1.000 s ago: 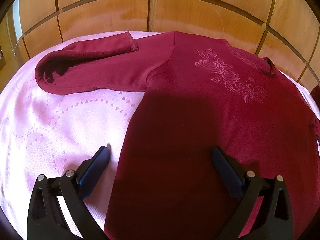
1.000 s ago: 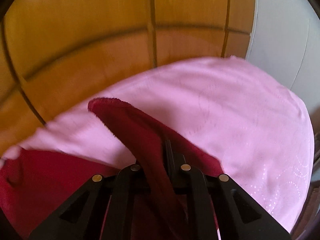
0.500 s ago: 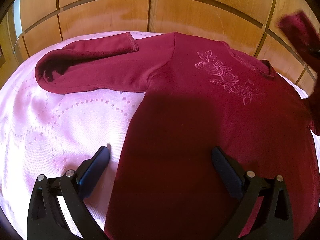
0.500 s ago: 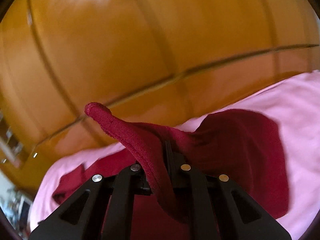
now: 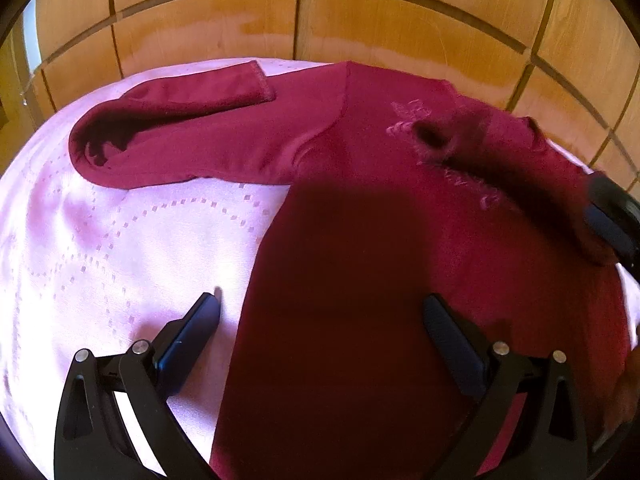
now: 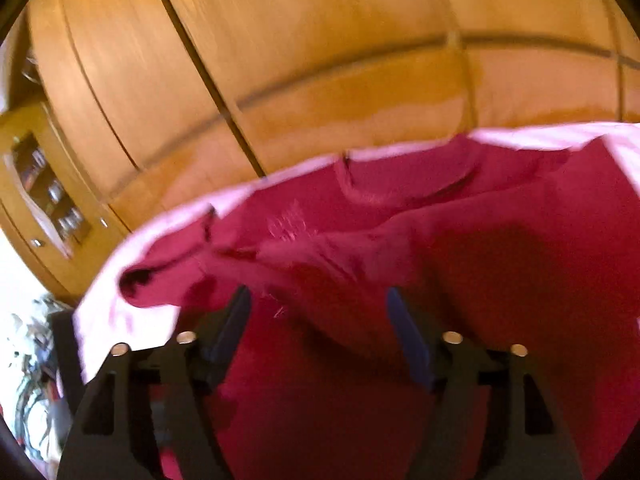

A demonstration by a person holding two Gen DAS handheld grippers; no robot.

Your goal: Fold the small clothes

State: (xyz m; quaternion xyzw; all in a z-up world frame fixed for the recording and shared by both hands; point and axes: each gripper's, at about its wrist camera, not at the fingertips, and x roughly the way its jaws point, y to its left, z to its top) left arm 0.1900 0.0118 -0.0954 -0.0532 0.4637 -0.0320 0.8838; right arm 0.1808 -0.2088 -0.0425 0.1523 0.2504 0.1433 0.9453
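Note:
A dark red long-sleeved sweater lies flat on a pink bedcover. Its left sleeve is bent back on itself at the far left. The right sleeve lies across the chest over the embroidered flowers, cuff toward the middle. My left gripper stands open over the sweater's lower left edge, one finger over the bedcover, one over the cloth. My right gripper, whose finger shows at the right edge, has its jaws opening. The sleeve lies loose just ahead of its tips, with no pad pressing it.
Wooden wardrobe panels rise behind the bed. In the right wrist view a glass-fronted shelf with small items sits at the left, and mixed clutter lies beside the bed at the lower left.
My right gripper swung left with the right sleeve, carried it over the chest, and its jaws came apart, letting the sleeve drop. The left gripper stayed put.

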